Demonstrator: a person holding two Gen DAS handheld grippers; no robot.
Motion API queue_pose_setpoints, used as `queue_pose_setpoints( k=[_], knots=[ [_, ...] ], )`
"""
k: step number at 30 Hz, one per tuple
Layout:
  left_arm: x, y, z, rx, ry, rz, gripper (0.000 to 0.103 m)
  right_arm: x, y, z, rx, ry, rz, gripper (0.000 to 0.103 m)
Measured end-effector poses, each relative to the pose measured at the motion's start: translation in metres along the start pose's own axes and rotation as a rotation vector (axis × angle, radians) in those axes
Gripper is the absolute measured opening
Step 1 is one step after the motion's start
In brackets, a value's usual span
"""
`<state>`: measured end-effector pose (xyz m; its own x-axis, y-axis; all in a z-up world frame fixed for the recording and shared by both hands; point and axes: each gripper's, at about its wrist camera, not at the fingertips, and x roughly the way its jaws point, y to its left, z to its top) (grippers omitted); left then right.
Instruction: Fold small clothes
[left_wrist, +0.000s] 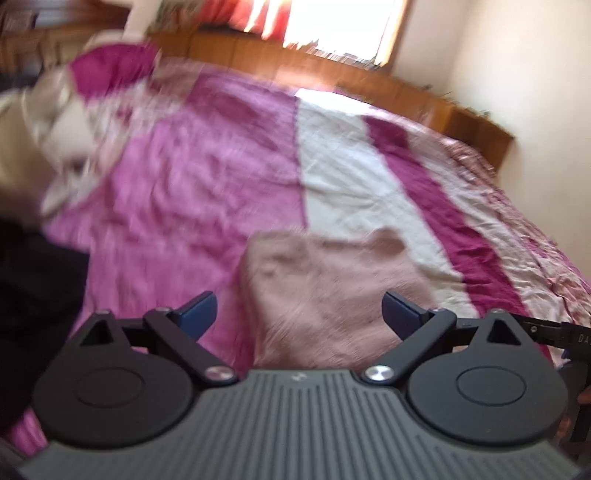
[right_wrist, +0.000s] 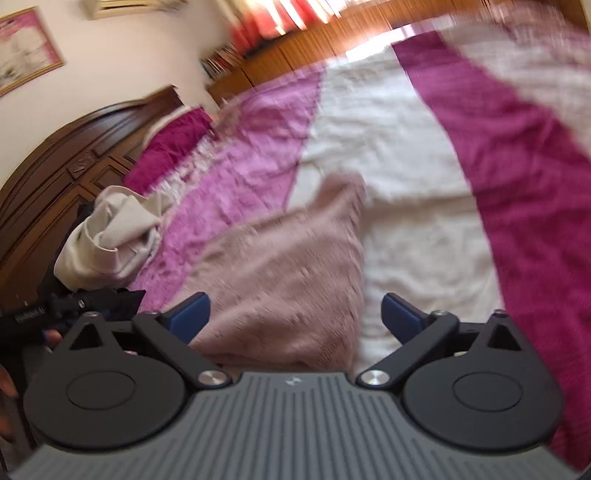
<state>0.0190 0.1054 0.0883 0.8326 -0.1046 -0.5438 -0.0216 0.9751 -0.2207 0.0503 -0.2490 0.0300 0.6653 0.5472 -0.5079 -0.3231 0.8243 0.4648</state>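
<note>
A dusty pink knitted garment (left_wrist: 325, 291) lies flat on the bed, folded into a rough rectangle; it also shows in the right wrist view (right_wrist: 288, 273). My left gripper (left_wrist: 299, 314) is open and empty, held just above the garment's near edge. My right gripper (right_wrist: 295, 314) is open and empty, above the garment's near right part. Both views are blurred by motion.
The bed has a pink, white and magenta bedspread (left_wrist: 192, 177). A heap of cream and dark clothes (right_wrist: 110, 240) lies at the bed's left side, also in the left wrist view (left_wrist: 44, 122). A dark wooden headboard (right_wrist: 74, 155) and wooden cabinets (left_wrist: 332, 70) border the bed.
</note>
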Motion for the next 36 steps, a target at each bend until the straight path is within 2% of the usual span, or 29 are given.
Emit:
queue_pose_setpoints(
  k=[4,6,9,11,14,16,18,22,27,32,36],
  knots=[
    [-0.018,-0.017,-0.006,0.084,-0.101,-0.031,0.103,-0.029,0.024,-0.005,-0.107,-0.103,-0.025,0.103],
    [-0.011,-0.021,-0.016,0.107,-0.106,-0.029,0.103,-0.038,0.032,-0.013,-0.173,-0.178,-0.04,0.103],
    [0.006,-0.017,-0.042,0.084,-0.135,-0.003,0.103,-0.042,0.038,-0.034,-0.237,-0.287,-0.098,0.103],
    [0.017,-0.012,-0.06,0.094,-0.143,0.015,0.103,-0.039,0.037,-0.053,-0.286,-0.333,-0.116,0.103],
    [0.035,-0.006,-0.083,0.149,-0.126,0.064,0.103,-0.024,0.036,-0.078,-0.416,-0.308,-0.171,0.103],
    [0.047,-0.001,-0.092,0.172,-0.103,0.076,0.103,-0.014,0.036,-0.088,-0.454,-0.276,-0.186,0.103],
    [0.055,0.003,-0.096,0.156,-0.091,0.088,0.103,-0.007,0.036,-0.094,-0.46,-0.265,-0.184,0.103],
    [0.058,0.009,-0.098,0.137,-0.092,0.053,0.103,0.005,0.036,-0.098,-0.484,-0.261,-0.198,0.103],
    [0.057,0.009,-0.097,0.125,-0.076,0.034,0.103,0.009,0.032,-0.098,-0.449,-0.249,-0.203,0.103],
    [0.056,0.006,-0.097,0.135,-0.084,0.028,0.103,0.014,0.033,-0.099,-0.457,-0.227,-0.184,0.103],
    [0.061,0.006,-0.099,0.136,-0.061,0.037,0.103,0.016,0.033,-0.099,-0.444,-0.219,-0.16,0.103]
  ],
)
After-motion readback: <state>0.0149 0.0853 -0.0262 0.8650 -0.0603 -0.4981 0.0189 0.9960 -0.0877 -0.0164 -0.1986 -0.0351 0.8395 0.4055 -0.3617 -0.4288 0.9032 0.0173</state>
